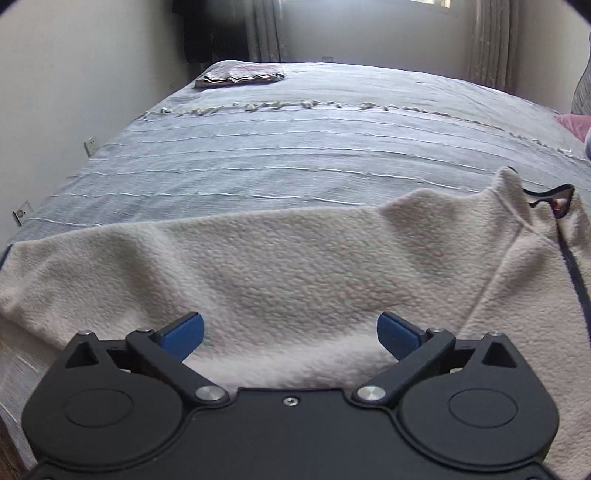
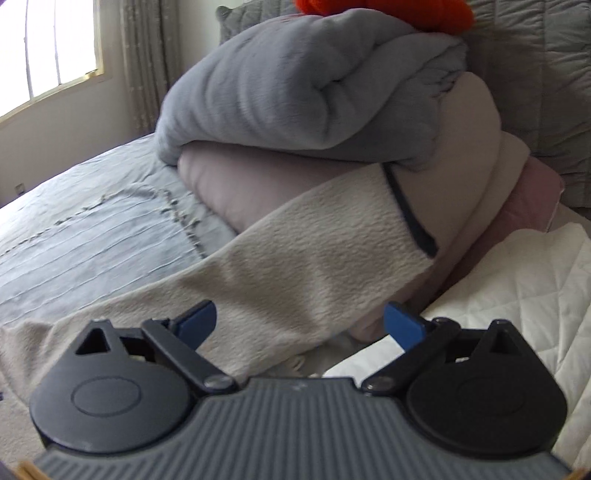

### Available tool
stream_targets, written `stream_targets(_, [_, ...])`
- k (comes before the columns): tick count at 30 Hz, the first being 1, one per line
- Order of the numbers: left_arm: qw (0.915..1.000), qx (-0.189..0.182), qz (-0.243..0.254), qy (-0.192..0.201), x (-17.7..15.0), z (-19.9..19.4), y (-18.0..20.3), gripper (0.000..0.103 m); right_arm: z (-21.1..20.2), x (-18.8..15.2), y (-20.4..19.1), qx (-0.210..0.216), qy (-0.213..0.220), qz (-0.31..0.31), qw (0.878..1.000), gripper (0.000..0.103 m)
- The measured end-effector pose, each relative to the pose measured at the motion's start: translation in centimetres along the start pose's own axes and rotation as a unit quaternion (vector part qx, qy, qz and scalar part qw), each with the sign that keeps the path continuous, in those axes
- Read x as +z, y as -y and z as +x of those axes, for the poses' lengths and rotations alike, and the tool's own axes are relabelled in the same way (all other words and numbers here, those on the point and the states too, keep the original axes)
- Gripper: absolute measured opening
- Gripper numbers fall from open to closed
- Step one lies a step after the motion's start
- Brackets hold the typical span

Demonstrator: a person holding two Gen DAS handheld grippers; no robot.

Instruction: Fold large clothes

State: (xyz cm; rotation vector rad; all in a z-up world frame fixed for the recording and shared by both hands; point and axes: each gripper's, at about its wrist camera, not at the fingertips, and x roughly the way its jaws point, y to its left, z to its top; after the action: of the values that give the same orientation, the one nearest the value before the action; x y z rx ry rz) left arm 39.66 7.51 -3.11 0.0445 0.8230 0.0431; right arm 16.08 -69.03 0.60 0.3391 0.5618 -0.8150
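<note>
Fleece garment (image 1: 280, 258) sprawls across grey bedspread (image 1: 295, 147) near curtained window; left claw (image 1: 290, 334) and right claw (image 2: 300, 323) both gape, empty.

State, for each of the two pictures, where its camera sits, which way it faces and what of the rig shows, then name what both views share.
Left wrist: behind the open left gripper, facing across the bed toward the curtains.
Right wrist: behind the open right gripper, facing the piled bedding.
Shared: the cream fleece garment, with its sleeve in the right view.
</note>
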Motion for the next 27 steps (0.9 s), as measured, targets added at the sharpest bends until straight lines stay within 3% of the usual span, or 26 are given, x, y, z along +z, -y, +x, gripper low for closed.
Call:
stream_targets(7, [0.9978, -0.066, -0.010, -0.006, -1.7, -2.1, 5.5, 0.102, 5.0, 0.4, 3.9, -0.069, -0.020, 0.007, 0.997, 0.099])
stream_targets(15, [0.9961, -0.084, 0.027, -0.003, -3.4, -3.1, 9.6, 0.102, 8.3, -0.3, 5.2, -0.061, -0.033, -0.004, 0.998, 0.096])
stream_targets(17, [0.9953, -0.092, 0.025, -0.013, -3.7, -2.9, 10.2, 0.102, 8.8, -0.3, 5.0, -0.052, -0.039, -0.013, 0.998, 0.085])
stream_targets(18, [0.9949, -0.096, 0.025, -0.016, -3.8, -2.9, 10.4, 0.102, 8.9, -0.3, 5.0, -0.041, -0.041, -0.015, 0.998, 0.068])
stream_targets(19, [0.9947, -0.098, 0.026, -0.017, -3.9, -2.9, 10.7, 0.102, 9.0, -0.3, 5.1, -0.023, -0.043, -0.010, 0.999, 0.062])
stream_targets(23, [0.9941, -0.100, 0.037, -0.017, -4.1, -3.0, 11.5, 0.102, 8.4, -0.5, 5.0, -0.022, -0.038, -0.010, 0.999, 0.046])
stream_targets(26, [0.9929, -0.110, 0.040, -0.018, -4.2, -3.4, 11.6, 0.102, 7.5, -0.5, 4.9, -0.012, -0.034, -0.003, 0.999, 0.026])
stream_targets(27, [0.9925, -0.114, 0.041, -0.017, -4.2, -3.6, 11.6, 0.102, 7.1, -0.5, 4.8, -0.005, -0.031, -0.003, 1.000, 0.011])
